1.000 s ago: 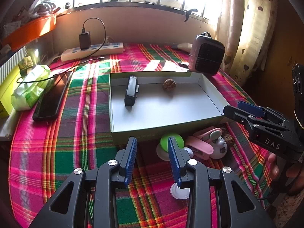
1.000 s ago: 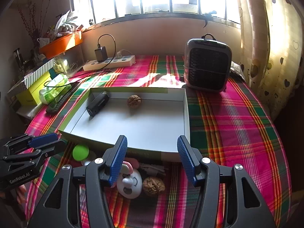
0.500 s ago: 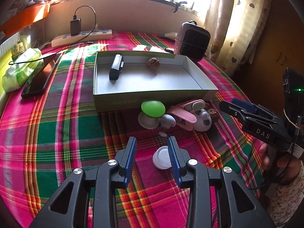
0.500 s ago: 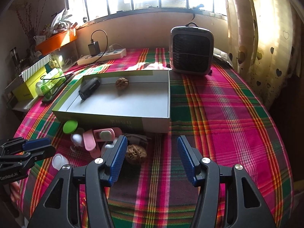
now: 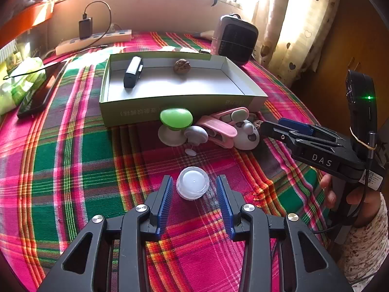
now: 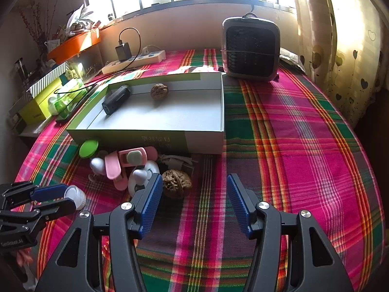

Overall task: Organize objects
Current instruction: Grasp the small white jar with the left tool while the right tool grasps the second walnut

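While the left wrist view looks straight down its own blue fingers [image 5: 167, 194], it shows the small round white plastic cap [image 5: 192, 186] sitting on the pink and green checked cloth [image 5: 80, 160] right between them, with a gap on each side; the left gripper [image 5: 194, 193] has just been opening and its pads are not pressing the cap. Only this view shows the person's hand [image 5: 350, 194] holding the right gripper [image 5: 272, 127]; from the side, I cannot tell there how wide it is.

From the right wrist view the cap [image 6: 75, 196] looks pinched by the left gripper [image 6: 64, 198], because one finger hides the gap; this view alone shows the right gripper [image 6: 193, 194] spread wide with nothing in it; the brown wrinkly walnut [image 6: 176, 183] lies just inside its left finger [image 6: 152, 198], close against the pad.

Past the fingertips stands the shallow green cardboard box [image 6: 145, 136]; inside it, at the far side, lie a black stick-shaped gadget [image 6: 116, 99] and a second walnut [image 6: 159, 91]; the rest of its floor is bare. Against its near wall outside sits a pile of small toys: a green round lid [image 5: 176, 118], pink clips [image 5: 218, 127] and a white toy [image 5: 246, 137].
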Action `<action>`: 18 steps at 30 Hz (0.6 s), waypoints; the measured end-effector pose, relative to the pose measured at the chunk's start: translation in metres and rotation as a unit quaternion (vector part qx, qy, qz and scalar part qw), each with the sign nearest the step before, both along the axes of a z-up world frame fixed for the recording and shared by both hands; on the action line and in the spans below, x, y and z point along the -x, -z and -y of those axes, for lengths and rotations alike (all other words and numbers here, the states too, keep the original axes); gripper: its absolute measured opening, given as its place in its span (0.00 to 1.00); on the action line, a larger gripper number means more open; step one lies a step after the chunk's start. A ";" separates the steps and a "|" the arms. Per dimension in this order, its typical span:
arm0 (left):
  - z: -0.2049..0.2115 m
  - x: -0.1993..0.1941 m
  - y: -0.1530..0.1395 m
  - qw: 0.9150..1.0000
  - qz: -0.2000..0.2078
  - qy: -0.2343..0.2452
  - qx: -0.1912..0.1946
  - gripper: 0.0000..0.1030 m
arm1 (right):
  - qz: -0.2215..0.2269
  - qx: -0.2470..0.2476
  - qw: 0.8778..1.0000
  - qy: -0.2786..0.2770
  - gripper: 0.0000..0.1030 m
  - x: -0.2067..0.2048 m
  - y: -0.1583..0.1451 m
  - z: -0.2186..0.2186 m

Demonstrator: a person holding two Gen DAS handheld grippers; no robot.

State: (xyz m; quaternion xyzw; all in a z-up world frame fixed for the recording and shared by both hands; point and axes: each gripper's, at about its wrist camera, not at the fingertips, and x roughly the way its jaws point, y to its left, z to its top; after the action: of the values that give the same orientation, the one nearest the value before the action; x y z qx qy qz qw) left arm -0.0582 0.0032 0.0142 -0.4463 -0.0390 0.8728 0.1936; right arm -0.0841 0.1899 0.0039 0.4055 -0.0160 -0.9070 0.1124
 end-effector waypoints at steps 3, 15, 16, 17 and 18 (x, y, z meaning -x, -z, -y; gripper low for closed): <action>-0.003 0.001 0.002 1.000 0.004 0.001 0.003 0.34 | 0.006 0.004 1.000 -0.003 0.55 0.001 0.003 0.000; -0.005 0.003 0.004 1.000 0.005 0.001 0.014 0.34 | 0.026 0.001 1.000 -0.004 0.55 0.010 0.008 -0.002; -0.005 0.004 0.004 1.000 0.004 0.001 0.014 0.34 | 0.025 -0.005 1.000 -0.003 0.55 0.010 0.008 -0.003; -0.005 0.004 0.004 1.000 0.003 0.000 0.015 0.34 | 0.026 -0.009 1.000 -0.003 0.55 0.010 0.008 -0.003; -0.005 0.004 0.004 1.000 0.003 0.000 0.015 0.34 | 0.026 -0.009 1.000 -0.004 0.55 0.010 0.008 -0.004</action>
State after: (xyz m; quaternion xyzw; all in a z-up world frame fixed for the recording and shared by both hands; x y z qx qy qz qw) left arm -0.0625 0.0081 0.0099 -0.4518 -0.0265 0.8720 0.1864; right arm -0.0943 0.1935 -0.0039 0.4297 -0.0091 -0.8960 0.1117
